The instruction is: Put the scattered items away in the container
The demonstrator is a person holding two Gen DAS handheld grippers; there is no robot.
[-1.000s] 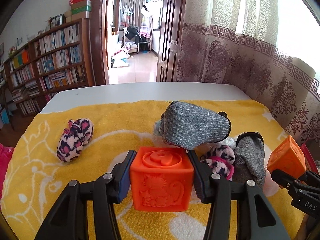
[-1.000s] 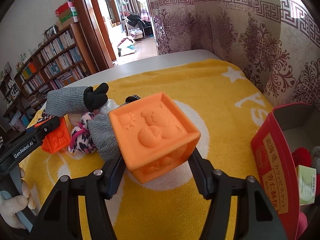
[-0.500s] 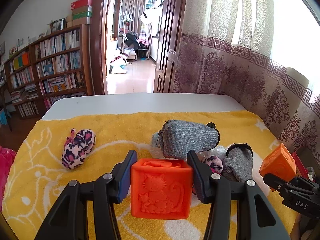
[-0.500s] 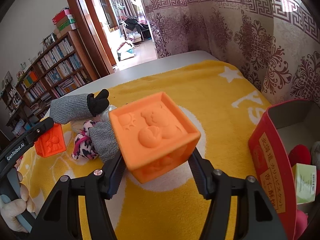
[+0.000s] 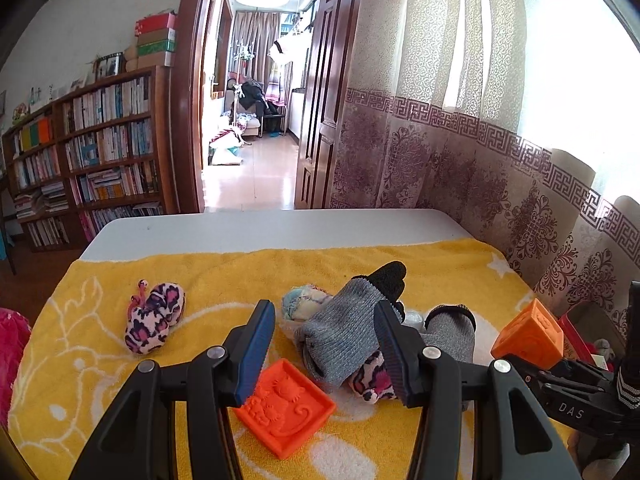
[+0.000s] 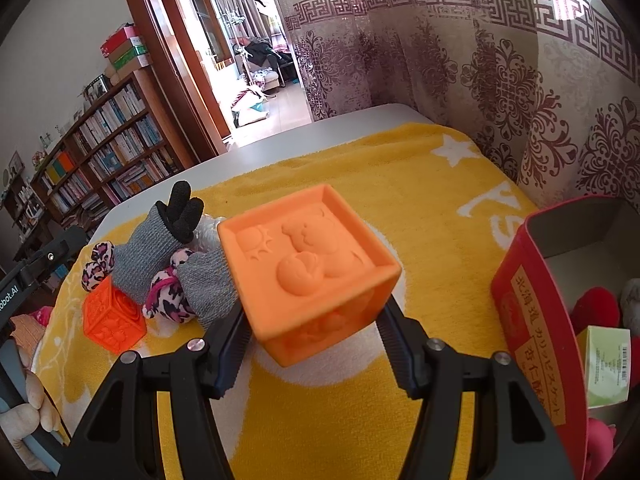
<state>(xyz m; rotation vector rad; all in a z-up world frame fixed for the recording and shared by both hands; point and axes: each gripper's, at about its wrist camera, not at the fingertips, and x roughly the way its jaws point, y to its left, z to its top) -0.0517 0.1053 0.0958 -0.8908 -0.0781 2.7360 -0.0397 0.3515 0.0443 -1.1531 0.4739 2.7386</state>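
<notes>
Scattered items lie on the yellow towel (image 5: 100, 360) covering the worktop: a leopard-print plush (image 5: 154, 323) towards its left edge, then a red-orange block (image 5: 285, 407) lying free beneath the empty, parted left claw (image 5: 326, 356), with grey gloves (image 5: 344, 334) just behind. The right claw (image 6: 314, 330) grips a lighter orange block (image 6: 308, 268) above the towel, beside the red container (image 6: 528, 308) at the right edge.
</notes>
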